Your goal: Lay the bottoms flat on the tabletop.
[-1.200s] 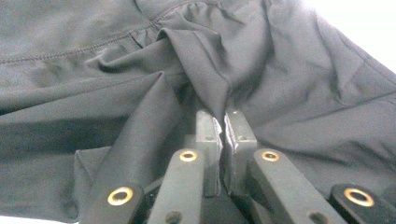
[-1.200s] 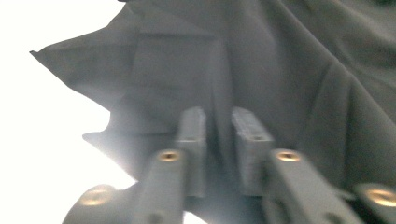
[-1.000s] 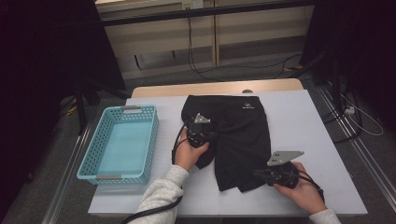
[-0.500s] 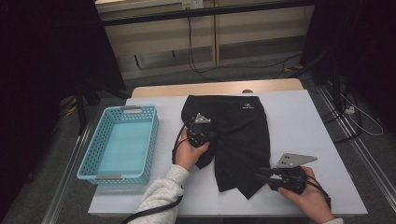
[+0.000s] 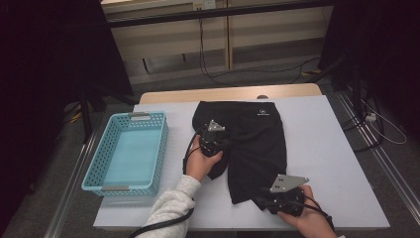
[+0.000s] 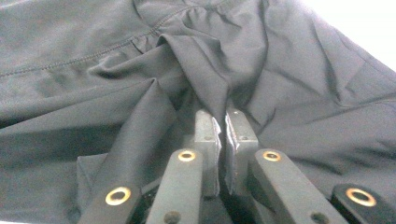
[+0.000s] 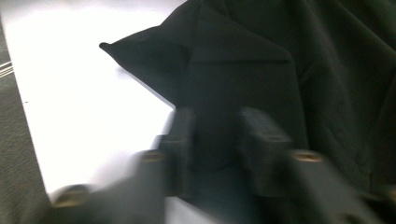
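As we read the table from above:
Shorts: black, mid-table, long axis running far edge to near edge.
Left gripper: we hold it clamped on a fold at their left side.
Right gripper: jaws just closing around the near hem, slightly apart; clearly nearer that hem.
Basket: by the left edge.

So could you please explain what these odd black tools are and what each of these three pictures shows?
A person holds a hand-held two-jaw gripper in each hand. The high view looks down on the table; the other two come from cameras riding on each gripper. On the table lie black shorts and a blue basket, apart. The left gripper is shut on a fold of the shorts. The right gripper has just been closing at their lower hem, cloth between its jaws, but blur hides whether it grips.
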The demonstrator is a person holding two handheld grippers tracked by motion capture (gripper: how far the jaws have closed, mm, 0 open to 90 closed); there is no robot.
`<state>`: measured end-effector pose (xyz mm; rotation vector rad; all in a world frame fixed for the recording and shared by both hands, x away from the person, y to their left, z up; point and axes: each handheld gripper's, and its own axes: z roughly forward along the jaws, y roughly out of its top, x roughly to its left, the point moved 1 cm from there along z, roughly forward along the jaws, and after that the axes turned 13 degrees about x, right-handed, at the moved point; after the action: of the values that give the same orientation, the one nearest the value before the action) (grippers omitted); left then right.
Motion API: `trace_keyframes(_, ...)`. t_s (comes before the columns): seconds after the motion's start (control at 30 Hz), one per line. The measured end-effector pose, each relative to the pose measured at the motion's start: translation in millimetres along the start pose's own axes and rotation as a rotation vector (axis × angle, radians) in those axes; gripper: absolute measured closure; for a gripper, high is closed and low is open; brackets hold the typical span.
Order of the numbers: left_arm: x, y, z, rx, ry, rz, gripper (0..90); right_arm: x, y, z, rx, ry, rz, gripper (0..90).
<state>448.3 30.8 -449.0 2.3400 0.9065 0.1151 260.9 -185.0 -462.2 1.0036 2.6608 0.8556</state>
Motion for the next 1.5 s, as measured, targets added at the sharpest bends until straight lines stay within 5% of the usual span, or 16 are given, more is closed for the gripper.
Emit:
trace_keyframes(0.07, -0.3, 0.0, 0.3, 0.004, -0.001, -0.001, 85.0, -0.9, -2.2, -0.8, 0.003, 0.035, 0.007, 89.0)
trace_keyframes(0.3, 0.8, -0.1, -0.9, 0.001, -0.009, -0.009, 84.9, -9.8, -11.5, -13.3, 0.052, 0.122, -0.006, 90.0)
trace_keyframes(0.57, 0.8, -0.5, -1.4, 0.003, -0.026, -0.019, 84.8, -9.5, -32.6, -30.6, 0.071, 0.127, -0.004, 89.9)
trace_keyframes(0.8, -0.2, -0.8, 0.1, 0.012, -0.026, -0.015, 84.4, -21.2, -31.1, -37.9, -0.017, 0.077, 0.071, 67.7)
trace_keyframes(0.97, -1.4, -0.7, 0.7, 0.013, -0.031, -0.016, 84.1, -44.1, -29.2, -36.8, -0.065, -0.094, 0.228, 60.1)
trace_keyframes(1.1, -3.5, -0.3, 1.2, 0.018, -0.036, -0.010, 83.7, -59.0, -28.3, -33.8, -0.066, -0.179, 0.343, 59.2)
trace_keyframes(1.23, -3.7, -0.1, 0.5, 0.013, -0.038, -0.011, 83.6, -63.9, -28.8, -21.4, -0.020, -0.178, 0.347, 67.2)
trace_keyframes(1.3, -3.2, 0.0, -0.1, 0.013, -0.037, -0.012, 83.6, -63.5, -27.2, -21.5, -0.013, -0.133, 0.332, 80.6)
trace_keyframes(1.4, -3.8, 0.0, 0.9, 0.015, -0.046, -0.010, 83.4, -63.5, -28.3, -20.4, -0.023, -0.098, 0.324, 89.1)
trace_keyframes(1.5, -6.0, 0.1, 0.7, 0.021, -0.050, -0.006, 82.5, -65.1, -30.2, -22.7, -0.022, -0.080, 0.331, 90.0)
